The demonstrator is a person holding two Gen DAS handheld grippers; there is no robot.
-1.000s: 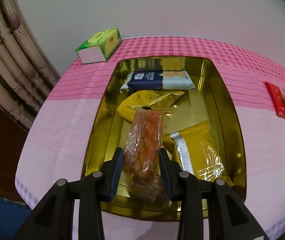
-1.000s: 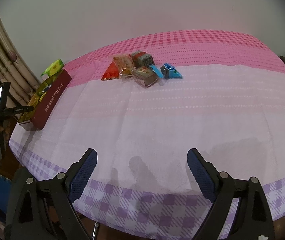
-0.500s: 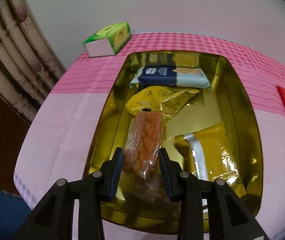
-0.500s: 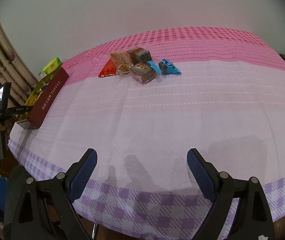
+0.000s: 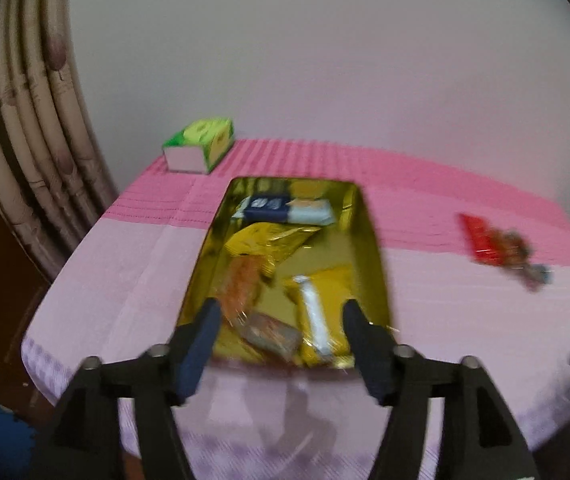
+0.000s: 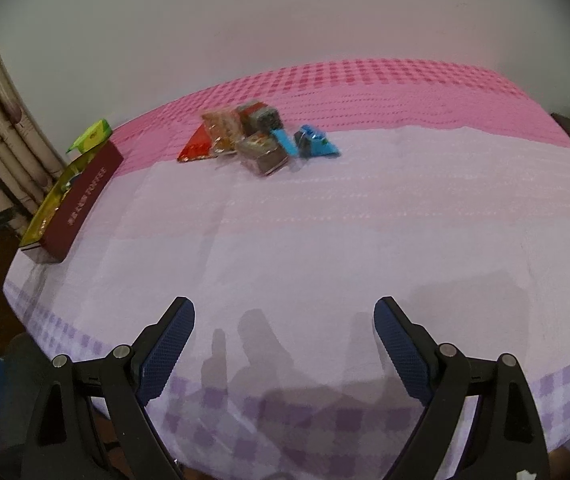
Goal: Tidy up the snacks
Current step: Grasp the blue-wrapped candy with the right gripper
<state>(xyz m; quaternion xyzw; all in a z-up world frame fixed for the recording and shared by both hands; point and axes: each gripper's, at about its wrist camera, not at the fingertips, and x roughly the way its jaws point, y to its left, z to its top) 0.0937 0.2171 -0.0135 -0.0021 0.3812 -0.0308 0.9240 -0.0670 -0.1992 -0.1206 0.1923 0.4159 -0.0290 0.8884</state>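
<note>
A gold-lined tin (image 5: pixel 369 232) with dark red outer walls (image 6: pixel 81 196) sits at the table's left end. It holds several snack packs, among them an orange pack (image 5: pixel 241 284), a yellow pack (image 5: pixel 273 240) and a blue and white pack (image 5: pixel 285 210). My left gripper (image 5: pixel 281 344) is open and empty, just before the tin's near edge. A pile of loose snacks (image 6: pixel 257 140) lies mid-table; it also shows in the left wrist view (image 5: pixel 497 246). My right gripper (image 6: pixel 283 350) is open and empty above the table's front edge.
A green tissue box (image 5: pixel 201 142) stands behind the tin, also seen in the right wrist view (image 6: pixel 93 136). A curtain (image 5: pixel 25 160) hangs at the left. The pink and lilac cloth (image 6: pixel 325 232) covers the table.
My left gripper has opened, let go of the orange pack into the tin, and pulled back. The right gripper has barely moved.
</note>
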